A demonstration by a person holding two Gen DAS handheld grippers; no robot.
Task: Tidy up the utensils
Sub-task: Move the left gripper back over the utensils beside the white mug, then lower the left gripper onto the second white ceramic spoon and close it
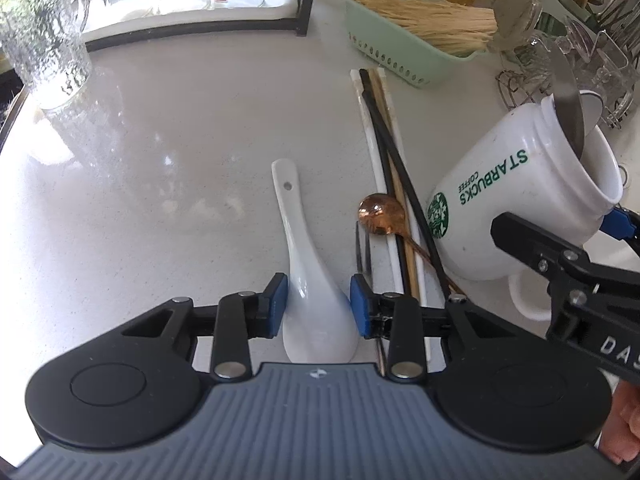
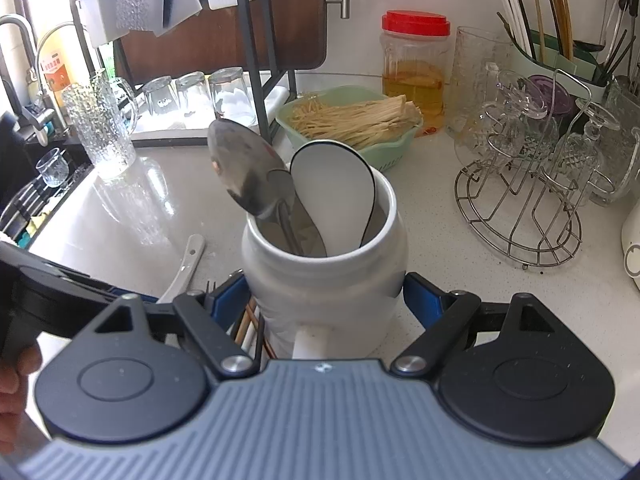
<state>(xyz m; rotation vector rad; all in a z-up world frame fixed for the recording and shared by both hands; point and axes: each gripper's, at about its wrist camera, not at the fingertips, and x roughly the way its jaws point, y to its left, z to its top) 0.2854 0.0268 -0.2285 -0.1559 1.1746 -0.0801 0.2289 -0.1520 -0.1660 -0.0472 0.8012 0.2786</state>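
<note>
The white spoon (image 1: pixel 308 272) is lying on the counter (image 1: pixel 180 160), bowl toward me, between my left gripper (image 1: pixel 319 306)'s pads. They are flanking it where bowl meets handle; I cannot tell if they are touching yet. It is glazed ceramic, I judge: stiff, slippery, chippable, so I am gripping firmly there. Beside it lie chopsticks (image 1: pixel 380 140) and a copper spoon (image 1: pixel 380 210). My right gripper (image 2: pixel 326 304) is clamping the mug (image 2: pixel 324 280), which is holding two spoons.

One mug (image 1: pixel 516 208), four spoons, one fork (image 1: pixel 363 252), several chopsticks (image 1: pixel 384 148)
</note>
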